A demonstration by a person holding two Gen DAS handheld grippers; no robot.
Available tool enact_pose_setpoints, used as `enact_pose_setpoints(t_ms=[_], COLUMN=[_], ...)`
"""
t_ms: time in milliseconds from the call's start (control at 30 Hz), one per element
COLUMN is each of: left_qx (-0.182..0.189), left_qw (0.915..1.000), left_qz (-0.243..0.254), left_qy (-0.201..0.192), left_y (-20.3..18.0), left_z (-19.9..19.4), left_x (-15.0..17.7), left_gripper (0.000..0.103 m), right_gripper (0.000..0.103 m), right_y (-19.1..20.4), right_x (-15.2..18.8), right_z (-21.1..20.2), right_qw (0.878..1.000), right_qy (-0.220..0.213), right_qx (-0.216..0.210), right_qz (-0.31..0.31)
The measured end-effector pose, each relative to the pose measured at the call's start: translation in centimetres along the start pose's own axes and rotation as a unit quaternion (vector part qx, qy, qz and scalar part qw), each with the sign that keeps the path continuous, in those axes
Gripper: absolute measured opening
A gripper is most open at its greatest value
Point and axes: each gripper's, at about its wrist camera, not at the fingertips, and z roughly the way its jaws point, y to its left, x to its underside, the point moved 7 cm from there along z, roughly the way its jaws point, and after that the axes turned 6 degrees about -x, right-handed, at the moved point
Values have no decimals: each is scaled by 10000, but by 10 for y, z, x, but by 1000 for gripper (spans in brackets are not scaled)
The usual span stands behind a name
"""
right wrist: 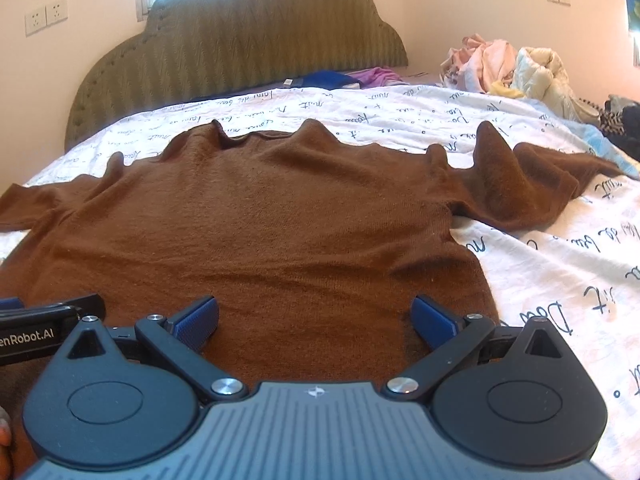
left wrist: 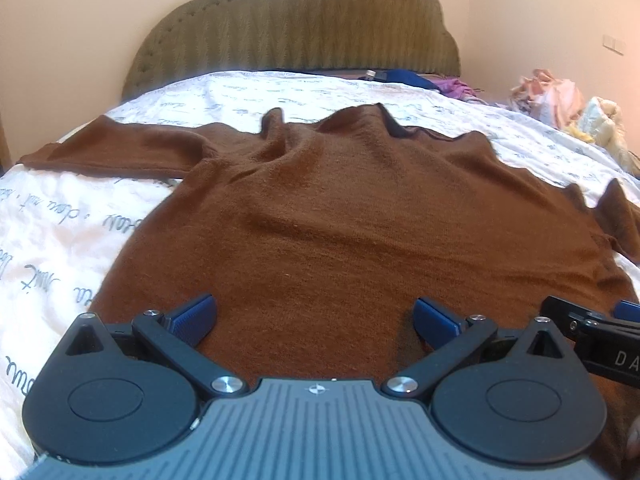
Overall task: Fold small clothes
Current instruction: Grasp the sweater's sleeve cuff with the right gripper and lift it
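A brown knit sweater (left wrist: 344, 220) lies spread flat on the bed, neck towards the headboard, sleeves out to both sides. It also fills the right wrist view (right wrist: 280, 232). My left gripper (left wrist: 315, 320) is open over the sweater's near hem, left of centre, with nothing between its blue pads. My right gripper (right wrist: 316, 320) is open over the near hem at the sweater's right side, also empty. Each gripper shows at the edge of the other's view: the right one in the left wrist view (left wrist: 592, 332), the left one in the right wrist view (right wrist: 44, 328).
The bed has a white sheet with script print (right wrist: 540, 264) and a green padded headboard (left wrist: 296, 24). Blue and purple clothes (right wrist: 340, 78) lie by the headboard. A pile of pale clothes (right wrist: 508, 68) sits at the far right.
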Motion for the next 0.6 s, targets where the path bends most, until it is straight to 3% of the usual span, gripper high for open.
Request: enact_pose_setpoints(t_ms=[133,233,400,500,600], left_qx=[235,686,1278,1613,1702], left_qw=[9992,9972,9900,9841,9804], left_qz=[267,63,165,510,791], left_qy=[159,296,580,540,604], left_y=[-17,-39,-107,-161,-207], left_z=[-7,-14,-5,5,27], left_x=[-3,-11,-32,-45,-54], left_gripper=[103,103,103,103,103], right_gripper=[103,103,103,103,103], right_y=[-11,-30,-91,-149,-219], right_x=[-2,-4,-24,-48,-75], right_z=[-5,-9,-21,-24,-17], right_qw=[9986,9979,9979,9953,9935], right_qy=[142,458,353,256,367], right_qx=[-468,-450,114,561,913], right_qz=[224,124,-532,-744,-565])
